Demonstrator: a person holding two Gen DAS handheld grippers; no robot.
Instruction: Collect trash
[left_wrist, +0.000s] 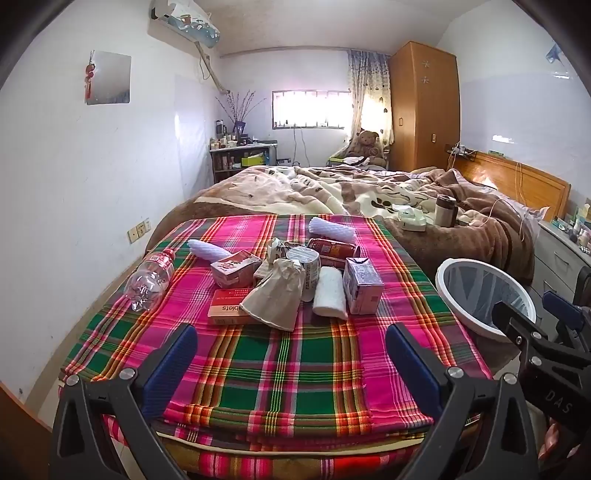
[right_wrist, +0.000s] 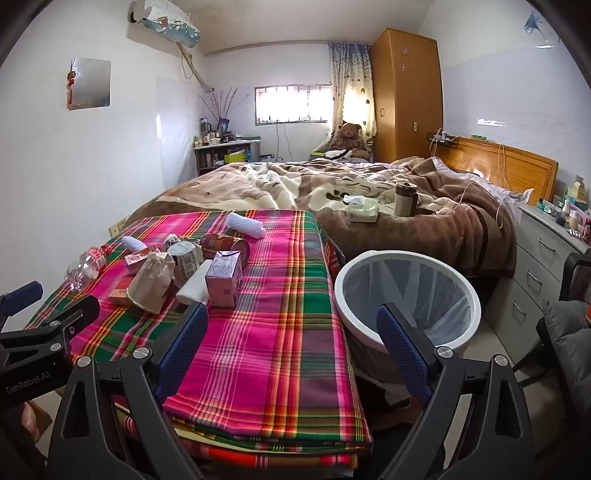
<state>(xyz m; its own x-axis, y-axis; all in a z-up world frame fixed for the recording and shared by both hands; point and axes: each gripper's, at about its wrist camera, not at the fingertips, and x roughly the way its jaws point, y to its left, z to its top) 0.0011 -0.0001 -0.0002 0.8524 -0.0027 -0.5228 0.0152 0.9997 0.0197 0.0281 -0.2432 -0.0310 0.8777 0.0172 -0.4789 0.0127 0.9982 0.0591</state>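
Plaid cloth (left_wrist: 295, 369) bears trash beside white bin (right_wrist: 369, 258).

Left hand-held gripper (left_wrist: 291, 354): jaws spread wide, nothing btwn the blue pads (left_wrist: 168, 363), tilted somewhat down. Right hand-held gripper (right_wrist: 291, 339): same, jaws wide apart, empty, angled down. The two sit side by side, near each other, each visible at the edge of the other's view.
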